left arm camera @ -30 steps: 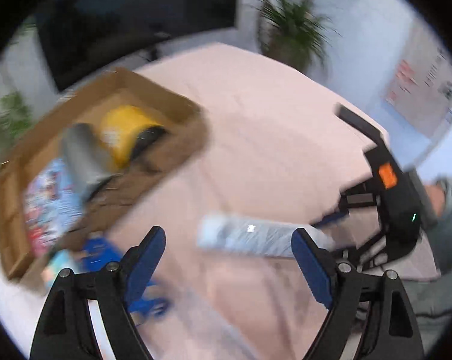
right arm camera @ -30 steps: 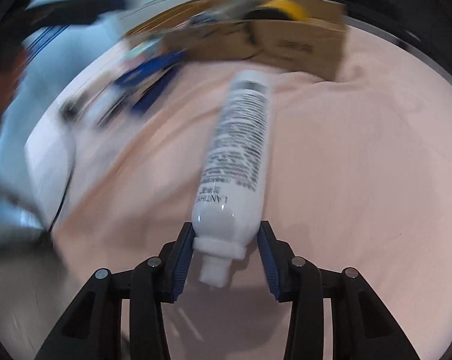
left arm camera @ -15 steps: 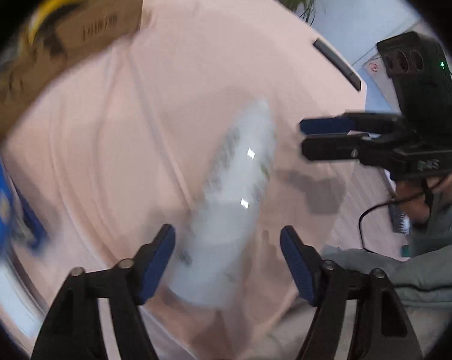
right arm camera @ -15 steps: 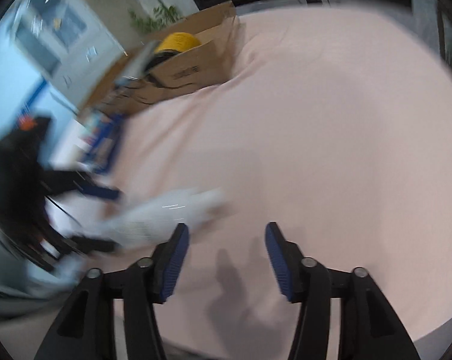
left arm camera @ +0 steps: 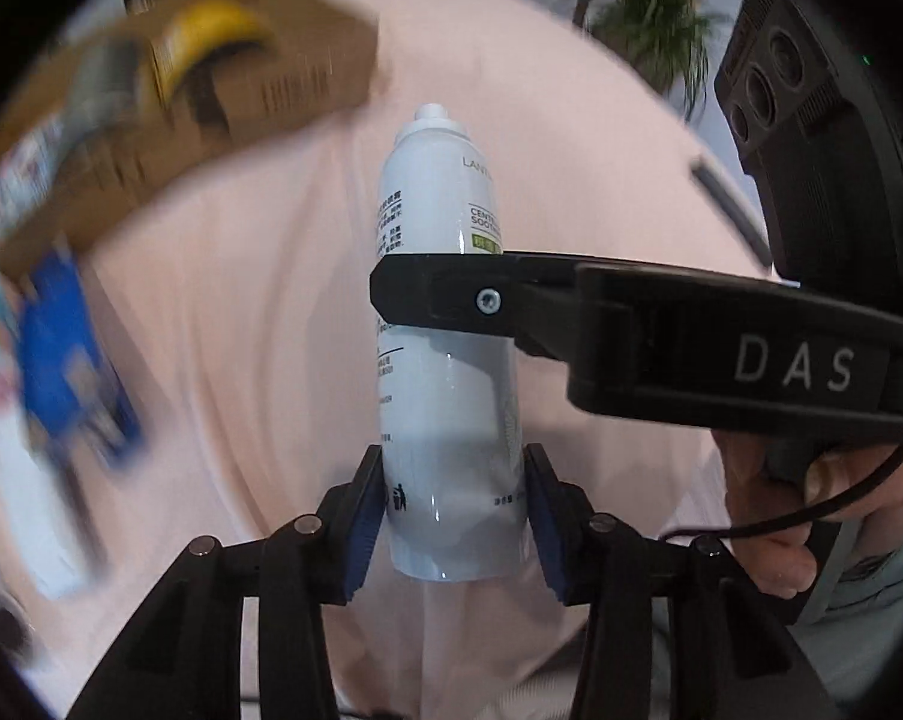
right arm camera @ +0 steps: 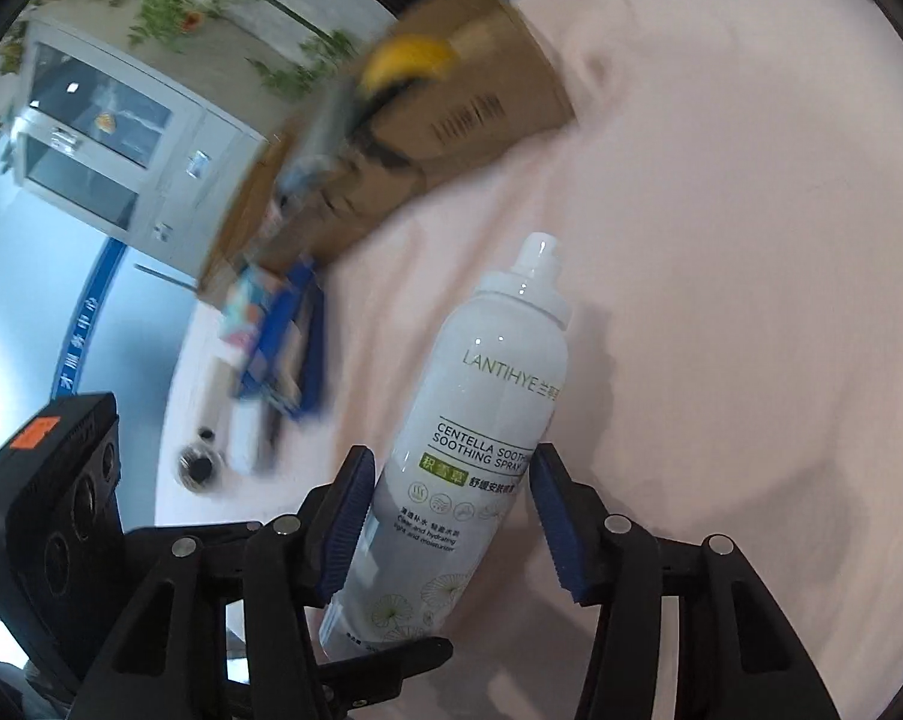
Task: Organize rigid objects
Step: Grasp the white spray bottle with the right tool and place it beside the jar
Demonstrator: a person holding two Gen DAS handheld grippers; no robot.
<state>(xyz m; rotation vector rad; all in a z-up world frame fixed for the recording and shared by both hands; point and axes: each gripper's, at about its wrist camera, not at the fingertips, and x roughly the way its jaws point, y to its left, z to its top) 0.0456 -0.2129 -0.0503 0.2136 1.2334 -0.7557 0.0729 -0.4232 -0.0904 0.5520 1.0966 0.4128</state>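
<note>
A white spray can (left arm camera: 439, 192) with green label print is held over the pink cloth (left arm camera: 241, 300). My left gripper (left arm camera: 454, 480) is closing, and its blue pads press on both sides of the can's base. In the right wrist view the can (right arm camera: 487, 396) stands between the pads of my right gripper (right arm camera: 448, 480), whose jaws are closing; a thin gap shows at the left pad. One black finger of the right gripper (left arm camera: 445, 294) crosses in front of the can's middle. A left finger (right arm camera: 391, 660) shows at the can's base.
An open cardboard box (left arm camera: 307, 78) with a yellow object (left arm camera: 211, 42) and other items lies at the far side of the cloth. Blue packages (left arm camera: 67, 348) lie beside the box on the left. A person's hand (left arm camera: 769, 516) grips the right tool. A plant (left arm camera: 655, 12) stands behind.
The right gripper let go of the can, drew away, then came back around its middle. The left gripper moved in and closed on the can's base.
</note>
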